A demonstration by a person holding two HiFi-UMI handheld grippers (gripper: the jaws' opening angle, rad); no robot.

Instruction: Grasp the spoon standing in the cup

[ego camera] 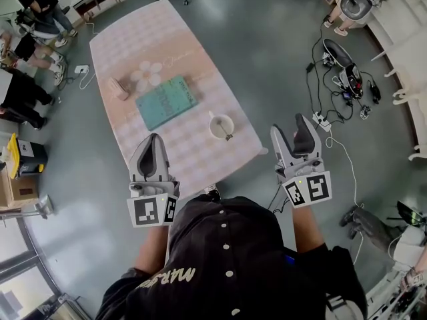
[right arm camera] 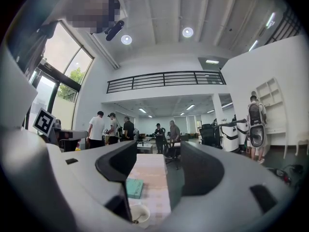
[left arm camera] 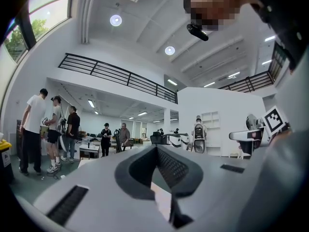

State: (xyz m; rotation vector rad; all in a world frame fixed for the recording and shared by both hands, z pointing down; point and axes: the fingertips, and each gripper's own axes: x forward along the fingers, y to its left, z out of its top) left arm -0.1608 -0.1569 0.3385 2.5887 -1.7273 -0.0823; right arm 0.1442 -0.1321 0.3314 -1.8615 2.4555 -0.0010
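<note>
A white cup (ego camera: 221,126) stands near the front right corner of the pink checked table (ego camera: 160,39), with a spoon (ego camera: 226,134) leaning inside it. In the right gripper view the cup (right arm camera: 135,214) and spoon (right arm camera: 138,220) show low between the jaws. My right gripper (ego camera: 292,128) is open and hovers off the table's right edge, to the right of the cup and apart from it. My left gripper (ego camera: 155,141) is shut and empty, held over the table's front edge to the left of the cup. In the left gripper view, the left gripper (left arm camera: 157,148) points out at the room.
A teal book (ego camera: 167,101) lies mid-table, with a flower-shaped mat (ego camera: 146,76) and a small pink object (ego camera: 119,89) behind it. Cables and power strips (ego camera: 333,79) litter the floor at right. People stand at the far left (ego camera: 33,45).
</note>
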